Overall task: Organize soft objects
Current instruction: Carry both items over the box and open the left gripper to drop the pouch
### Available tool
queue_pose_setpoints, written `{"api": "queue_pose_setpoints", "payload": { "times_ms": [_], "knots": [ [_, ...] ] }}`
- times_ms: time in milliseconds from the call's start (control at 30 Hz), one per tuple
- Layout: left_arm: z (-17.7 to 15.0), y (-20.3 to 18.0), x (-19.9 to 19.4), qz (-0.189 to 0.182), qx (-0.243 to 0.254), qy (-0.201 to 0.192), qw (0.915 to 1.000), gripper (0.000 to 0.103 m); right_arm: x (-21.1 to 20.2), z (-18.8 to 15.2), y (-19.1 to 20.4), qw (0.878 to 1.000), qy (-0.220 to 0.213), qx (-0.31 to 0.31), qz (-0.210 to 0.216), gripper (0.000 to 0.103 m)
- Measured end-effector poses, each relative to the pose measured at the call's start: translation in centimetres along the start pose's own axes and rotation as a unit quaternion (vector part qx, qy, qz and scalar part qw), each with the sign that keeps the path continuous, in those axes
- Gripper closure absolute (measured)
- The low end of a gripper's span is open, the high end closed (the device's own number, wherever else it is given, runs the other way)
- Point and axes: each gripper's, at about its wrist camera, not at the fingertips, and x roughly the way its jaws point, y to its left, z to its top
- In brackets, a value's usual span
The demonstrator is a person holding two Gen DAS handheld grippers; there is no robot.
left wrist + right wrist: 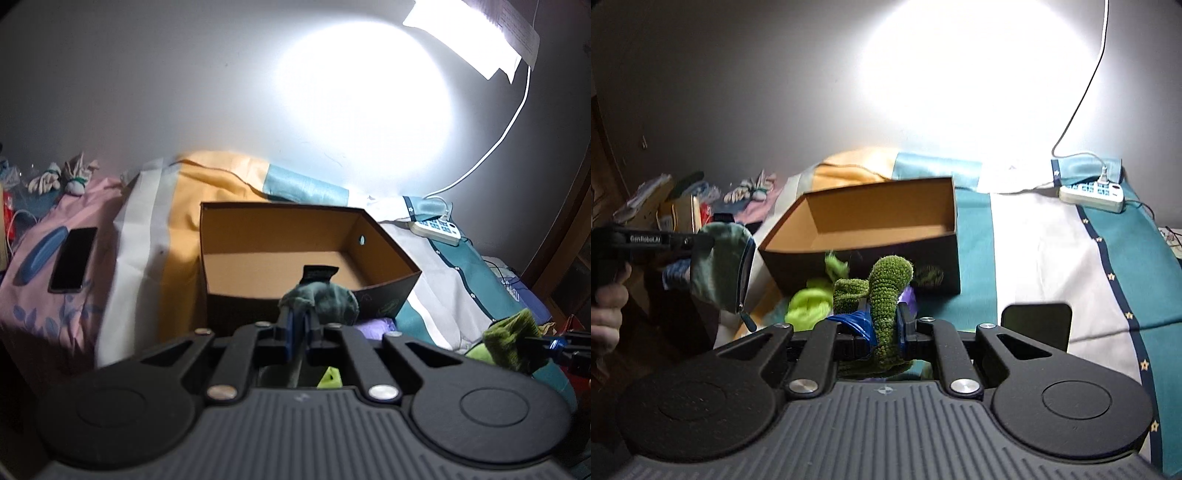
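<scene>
- Box (280, 240) is what the coming move turns on: open-topped cardboard, it sits on the bed (461, 266) straight ahead of both tools, its long axis running left to right, its floor bare as far as can be seen.
- Left tool (299, 314) is pinched on a grey-green zip pouch (325, 299), held above the bed just short of the box's near wall, slightly right of that wall's middle.
- Right tool (884, 325) is clamped on a green crocheted toy (886, 291), low before the near wall, with a lime soft piece (805, 304) and a purple one (908, 295) lying on the bed beside it.
- My judgement: the left tool is nearer the opening; both loads need lifting over the near rim.
- Room: free space above the box; a phone (72, 260) lies far left, a power strip (1091, 192) far right, both well apart.
</scene>
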Motion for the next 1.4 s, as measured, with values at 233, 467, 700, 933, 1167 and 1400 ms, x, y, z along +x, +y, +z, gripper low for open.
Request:
{"api": "queue_pose_setpoints", "payload": {
  "times_ms": [233, 467, 700, 933, 1167, 1400],
  "knots": [
    [5.5, 0.9, 1.6, 0.027, 0.015, -0.042, 0.9986, 0.101, 1.3, 5.0, -0.1, 0.998, -0.062, -0.007, -0.022, 0.103],
    [10.3, 1.4, 5.8, 0.068, 0.029, -0.050, 0.9960, 0.101, 3.1, 7.3, -0.6, 0.996, -0.082, 0.023, -0.011, 0.103],
    [13.8, 1.7, 10.1, 0.107, 0.028, -0.053, 0.9924, 0.101, 4.7, 10.9, -1.2, 0.994, -0.100, 0.048, 0.004, 0.103],
    [13.5, 1.9, 14.8, 0.119, 0.017, -0.022, 0.9926, 0.101, 6.0, 13.4, -1.5, 0.992, -0.114, 0.048, 0.009, 0.103],
    [11.6, 2.9, 20.1, 0.129, 0.000, 0.029, 0.9912, 0.101, 9.3, 13.1, -2.4, 0.993, -0.099, 0.057, 0.027, 0.103],
    [10.2, 4.2, 24.5, 0.135, -0.013, 0.075, 0.9879, 0.100, 13.6, 12.0, -4.1, 0.994, -0.062, 0.082, 0.036, 0.103]
  ]
}}
